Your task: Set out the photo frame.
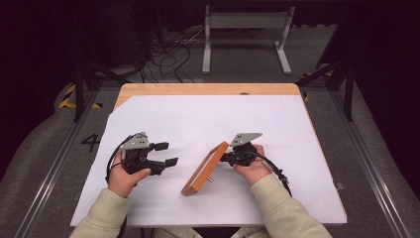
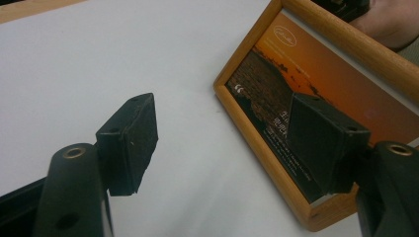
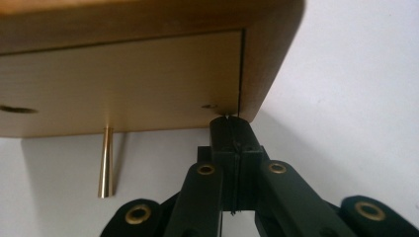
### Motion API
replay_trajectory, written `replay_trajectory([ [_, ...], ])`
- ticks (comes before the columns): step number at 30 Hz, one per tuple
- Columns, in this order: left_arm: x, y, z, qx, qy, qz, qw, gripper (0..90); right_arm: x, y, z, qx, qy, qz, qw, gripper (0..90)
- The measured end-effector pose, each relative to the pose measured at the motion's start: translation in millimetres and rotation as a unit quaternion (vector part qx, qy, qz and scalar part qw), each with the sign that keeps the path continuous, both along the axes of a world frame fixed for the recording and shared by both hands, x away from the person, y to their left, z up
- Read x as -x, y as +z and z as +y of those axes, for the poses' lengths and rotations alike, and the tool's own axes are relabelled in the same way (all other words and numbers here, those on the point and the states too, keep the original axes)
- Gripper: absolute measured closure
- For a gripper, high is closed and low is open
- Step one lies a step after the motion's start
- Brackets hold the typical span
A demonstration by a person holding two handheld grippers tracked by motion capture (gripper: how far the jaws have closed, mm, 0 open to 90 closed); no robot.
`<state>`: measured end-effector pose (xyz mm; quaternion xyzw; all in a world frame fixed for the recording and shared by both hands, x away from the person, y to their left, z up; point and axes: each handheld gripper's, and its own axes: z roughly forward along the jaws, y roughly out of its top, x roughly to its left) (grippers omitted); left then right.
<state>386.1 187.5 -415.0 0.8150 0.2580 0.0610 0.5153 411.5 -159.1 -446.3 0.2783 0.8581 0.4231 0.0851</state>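
A wooden picture frame [image 1: 205,168] stands tilted on the white sheet, propped on a thin brass peg [image 3: 105,163] at its back. Its front shows an orange sunset print [image 2: 316,74]. My right gripper [image 1: 224,158] is behind the frame, shut. In the right gripper view, its closed tips [image 3: 230,123] touch the lower edge of the frame's back panel [image 3: 123,79] with nothing between the jaws. My left gripper [image 1: 167,154] rests open on the sheet to the left of the frame. In the left gripper view, the left gripper [image 2: 222,136] faces the print with its jaws holding nothing.
A large white paper sheet [image 1: 198,119] covers most of the wooden table [image 1: 208,89]. Beyond the table's far edge, a white metal stand [image 1: 245,22] and loose cables [image 1: 168,54] lie on the floor. Dark frame legs stand at both sides.
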Motion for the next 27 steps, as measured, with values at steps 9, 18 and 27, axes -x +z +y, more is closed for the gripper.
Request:
replay_trajectory([
  [9,-0.2,-1.1,0.0,-0.007,-0.003,0.009,0.9999,30.5,-15.0,3.2,19.3,-0.001,0.003,0.001,1.0000,90.0],
  [18,-1.3,-2.8,5.0,-0.003,0.006,0.013,0.9999,30.3,-27.1,6.0,40.4,-0.004,0.019,0.003,0.9998,90.0],
  [27,-2.3,-3.0,8.6,0.001,0.014,0.012,0.9998,30.3,-36.0,8.8,57.4,-0.003,0.038,-0.001,0.9993,90.0],
])
